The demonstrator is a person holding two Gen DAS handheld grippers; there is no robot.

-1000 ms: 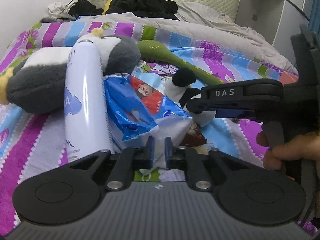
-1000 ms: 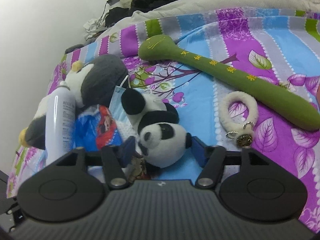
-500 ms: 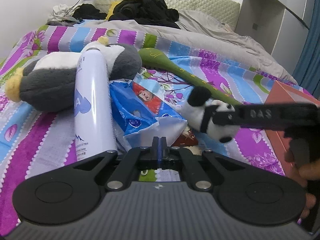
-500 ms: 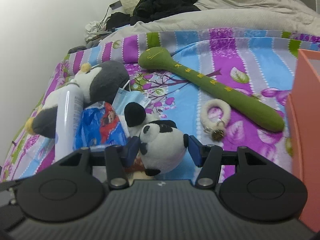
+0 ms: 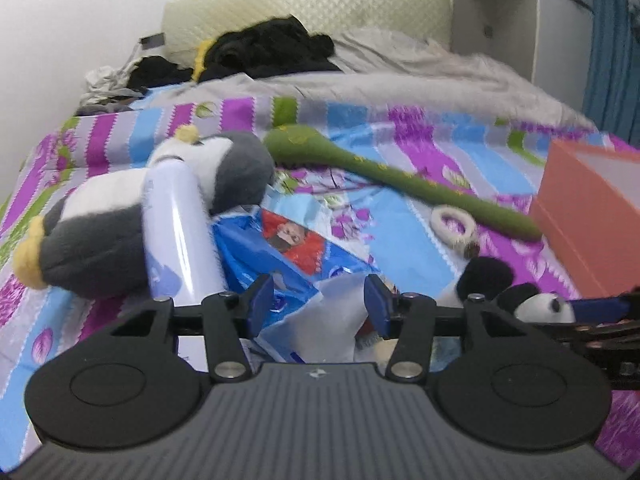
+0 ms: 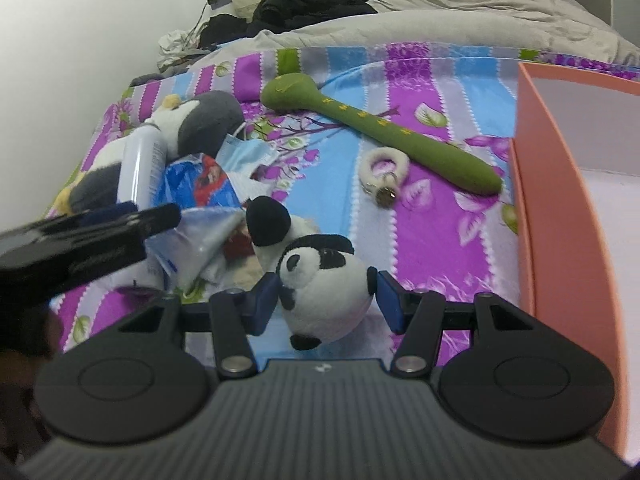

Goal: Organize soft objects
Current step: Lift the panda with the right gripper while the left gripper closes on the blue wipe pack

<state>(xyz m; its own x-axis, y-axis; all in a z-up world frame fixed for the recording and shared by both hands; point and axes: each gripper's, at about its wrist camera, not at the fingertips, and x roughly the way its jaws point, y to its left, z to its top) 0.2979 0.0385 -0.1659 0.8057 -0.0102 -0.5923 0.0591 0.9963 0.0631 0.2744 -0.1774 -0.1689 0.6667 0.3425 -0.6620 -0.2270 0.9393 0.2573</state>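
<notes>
Right tool [image 6: 326, 300] around panda plush [image 6: 324, 284]

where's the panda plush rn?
Right wrist view: the panda plush sits between the right gripper pads, low centre, left of the orange box and below the white fuzzy ring.

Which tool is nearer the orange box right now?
Right. The right tool, gripping the panda plush, sits just beside the orange box. The left tool is open over the blue packet, farther away.
</notes>
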